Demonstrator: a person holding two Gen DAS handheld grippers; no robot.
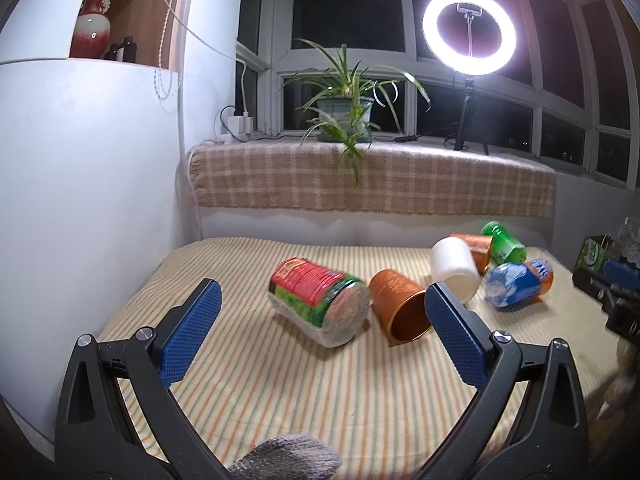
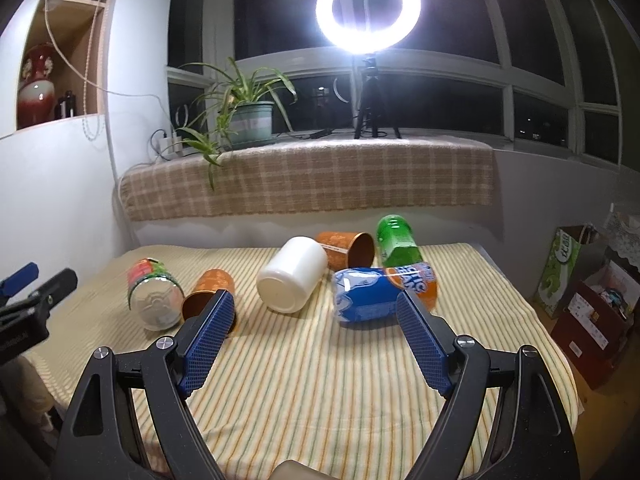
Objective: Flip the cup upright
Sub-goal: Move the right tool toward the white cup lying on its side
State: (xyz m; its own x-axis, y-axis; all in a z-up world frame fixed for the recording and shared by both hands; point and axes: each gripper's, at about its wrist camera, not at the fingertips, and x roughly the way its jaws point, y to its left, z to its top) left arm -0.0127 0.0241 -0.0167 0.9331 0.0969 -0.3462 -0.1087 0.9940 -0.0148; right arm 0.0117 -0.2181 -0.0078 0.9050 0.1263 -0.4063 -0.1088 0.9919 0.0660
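Observation:
Several cups and cans lie on their sides on a striped cloth table [image 1: 280, 392]. In the left wrist view: a red-green clear cup [image 1: 318, 302], an orange cup [image 1: 400, 307] with its mouth toward me, a white cup [image 1: 456, 270], a second orange cup [image 1: 476, 246], a green can [image 1: 505, 242] and a blue-orange can [image 1: 520, 284]. My left gripper [image 1: 322, 304] is open, the red-green cup just ahead between its fingers. My right gripper [image 2: 314, 306] is open and empty, short of the white cup [image 2: 292, 274] and blue-orange can [image 2: 380, 290].
A plaid-covered sill [image 1: 372, 176] behind the table carries a potted plant [image 1: 346, 118] and a ring light [image 1: 469, 26]. A white wall [image 1: 88, 200] stands on the left. Boxes and a green bag [image 2: 560, 268] sit right of the table. The other gripper shows at the left edge [image 2: 28, 304].

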